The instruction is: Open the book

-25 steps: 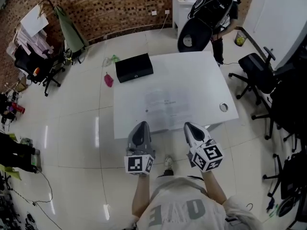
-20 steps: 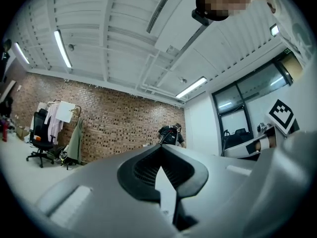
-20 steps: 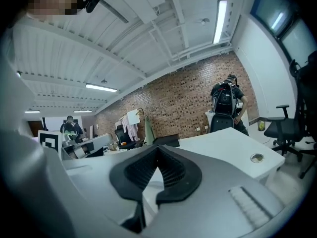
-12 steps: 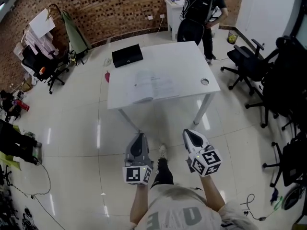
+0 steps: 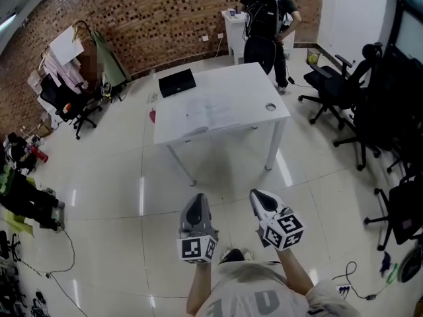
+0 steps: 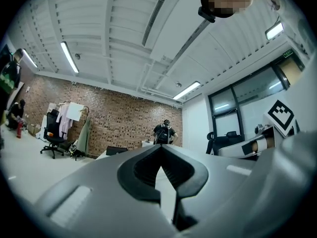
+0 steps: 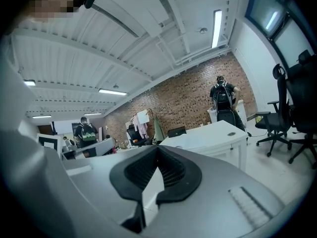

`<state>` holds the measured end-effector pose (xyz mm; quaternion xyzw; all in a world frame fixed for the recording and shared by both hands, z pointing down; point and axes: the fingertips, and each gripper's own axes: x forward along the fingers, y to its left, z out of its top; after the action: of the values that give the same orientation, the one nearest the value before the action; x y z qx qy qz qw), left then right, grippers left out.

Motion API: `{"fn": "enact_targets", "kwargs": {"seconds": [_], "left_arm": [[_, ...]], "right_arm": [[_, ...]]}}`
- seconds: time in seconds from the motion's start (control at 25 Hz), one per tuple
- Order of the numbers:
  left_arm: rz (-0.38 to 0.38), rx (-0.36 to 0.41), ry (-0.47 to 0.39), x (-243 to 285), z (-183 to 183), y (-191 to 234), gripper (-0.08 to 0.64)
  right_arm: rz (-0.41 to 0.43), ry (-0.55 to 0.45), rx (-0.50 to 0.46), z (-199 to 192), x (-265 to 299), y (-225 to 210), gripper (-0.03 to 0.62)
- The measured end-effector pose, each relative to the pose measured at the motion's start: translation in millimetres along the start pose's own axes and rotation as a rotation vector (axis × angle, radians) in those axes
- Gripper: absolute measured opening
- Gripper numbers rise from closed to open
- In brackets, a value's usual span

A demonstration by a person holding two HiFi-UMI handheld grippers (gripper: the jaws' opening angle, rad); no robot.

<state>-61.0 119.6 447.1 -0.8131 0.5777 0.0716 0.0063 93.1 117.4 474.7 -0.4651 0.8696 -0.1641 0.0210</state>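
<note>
The book [image 5: 210, 116] lies open, pale pages up, on the white table [image 5: 264, 88] in the head view. Both grippers hang over bare floor well short of the table's near edge. My left gripper [image 5: 195, 201] is shut with nothing in it. My right gripper [image 5: 257, 196] is shut too and holds nothing. In the left gripper view the left gripper [image 6: 160, 150] points level toward the far brick wall. In the right gripper view the right gripper [image 7: 158, 151] aims past the table [image 7: 213, 133].
A black case [image 5: 177, 82] sits on the table's far left corner. A person with a backpack [image 5: 266, 18] stands behind the table by a white cabinet [image 5: 234, 26]. Office chairs [image 5: 334, 84] stand at the right, a clothes-draped chair [image 5: 66, 94] at the left. Glossy floor [image 5: 225, 177] separates me from the table.
Both grippers have drawn back from the table together, still shut. The table and book now sit much farther off and higher in the head view.
</note>
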Motion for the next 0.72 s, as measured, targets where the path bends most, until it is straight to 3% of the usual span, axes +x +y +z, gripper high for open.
{"fn": "enact_targets", "kwargs": {"seconds": [0.32, 0.72], "left_arm": [[0.008, -0.008, -0.02, -40, 15, 4, 0.018], [0.005, 0.003, -0.051, -61, 40, 26, 0.018]], "right_arm": [[0.018, -0.037, 0.01, 1, -18, 39, 0.005], [-0.056, -0.035, -0.06, 1, -23, 81, 0.002]]}}
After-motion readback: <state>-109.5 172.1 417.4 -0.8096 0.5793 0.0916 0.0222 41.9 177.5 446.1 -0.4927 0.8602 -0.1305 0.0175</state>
